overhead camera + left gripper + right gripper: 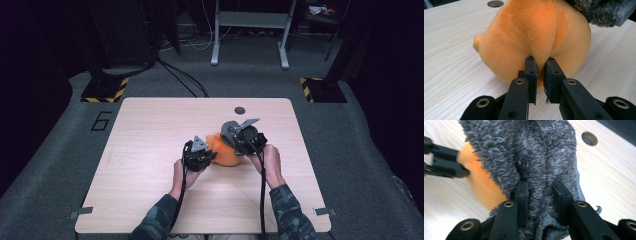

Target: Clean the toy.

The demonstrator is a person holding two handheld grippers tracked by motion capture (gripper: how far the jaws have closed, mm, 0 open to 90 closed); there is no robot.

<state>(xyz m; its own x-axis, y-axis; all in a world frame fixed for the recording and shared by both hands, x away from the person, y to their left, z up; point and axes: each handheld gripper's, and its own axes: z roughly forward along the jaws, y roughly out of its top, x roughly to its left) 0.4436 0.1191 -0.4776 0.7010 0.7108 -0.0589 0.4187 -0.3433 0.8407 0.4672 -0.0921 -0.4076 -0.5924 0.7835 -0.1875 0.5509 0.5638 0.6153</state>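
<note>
An orange plush toy (pixel 226 154) lies in the middle of the wooden table (pixel 150 135). A grey fuzzy fabric piece (pixel 229 127) sits over its far right side. My left gripper (pixel 210 156) comes at the toy from the left. In the left gripper view it (pixel 541 65) is shut on a fold of the orange plush (pixel 534 32), with the grey fabric (pixel 601 12) at the top right. My right gripper (pixel 540 187) is shut on the grey fuzzy fabric (pixel 529 147) and holds it above the orange plush (pixel 480 185).
A round hole (pixel 240 110) is in the tabletop behind the toy. Grey carpet surrounds the table. A white metal frame (pixel 250 30) and black stands with yellow-striped bases (pixel 105 90) are beyond the far edge.
</note>
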